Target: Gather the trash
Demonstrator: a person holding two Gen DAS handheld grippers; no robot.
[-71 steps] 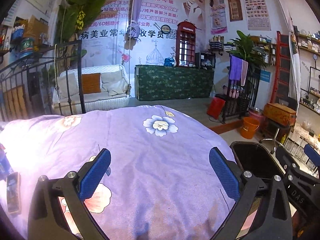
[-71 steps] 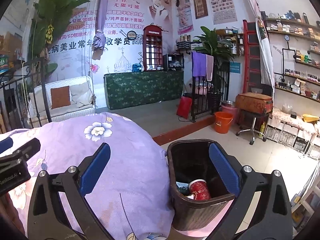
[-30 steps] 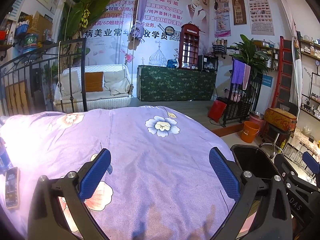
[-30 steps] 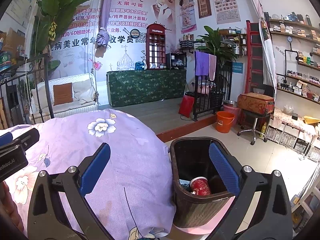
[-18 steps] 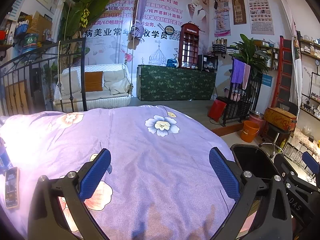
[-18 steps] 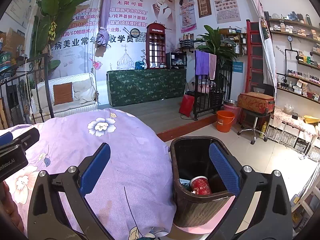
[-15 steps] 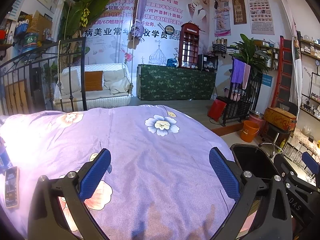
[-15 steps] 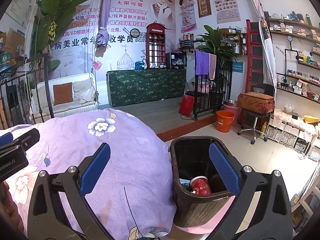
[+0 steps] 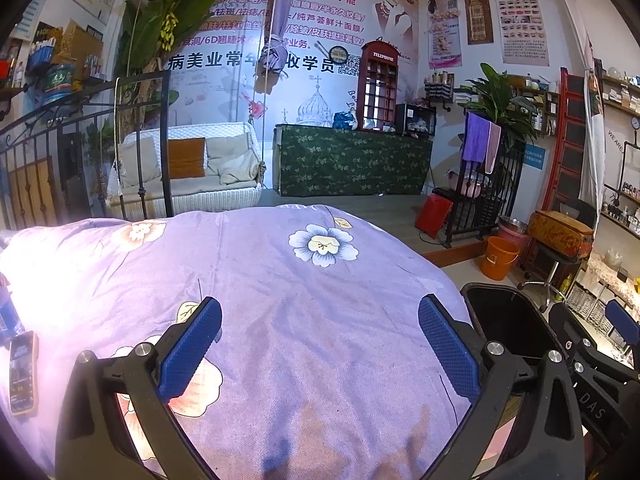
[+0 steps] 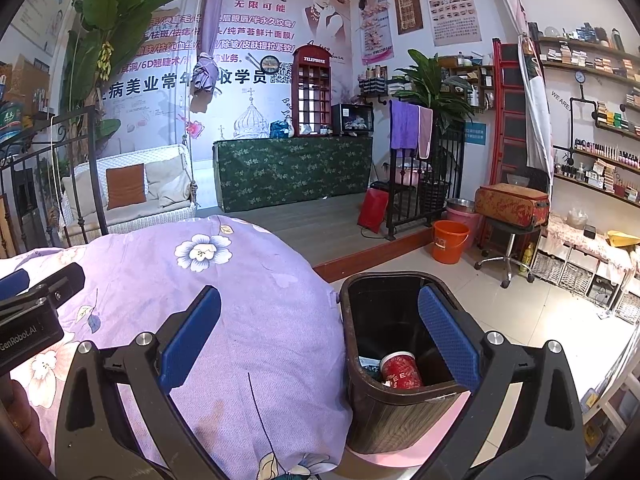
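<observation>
Both hand-held grippers, left and right, hover spread and empty above the lilac flowered bedspread. A red paper cup lies inside the dark ribbed plastic bin beside the bed. Risk: the small flat packet at the bed's left edge gets overlooked.

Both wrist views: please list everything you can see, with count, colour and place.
Bedcover: one, purple with flowers, under both grippers.
Bin: one, dark, on the floor at the bed's right edge.
Cup: one, red, lying inside the bin with other scraps.
Phone: one, dark, on the bedcover at far left.
Bottle: one, blue, partly cut off, just beyond the phone.
Bucket: one, orange, on the floor beyond the bin.
Swing seat: one, white with cushions, behind the bed.
Counter: one, green patterned, by the back wall.
Left gripper: open, empty, over the bedcover.
Right gripper: open, empty, over the bed's edge and the bin.
</observation>
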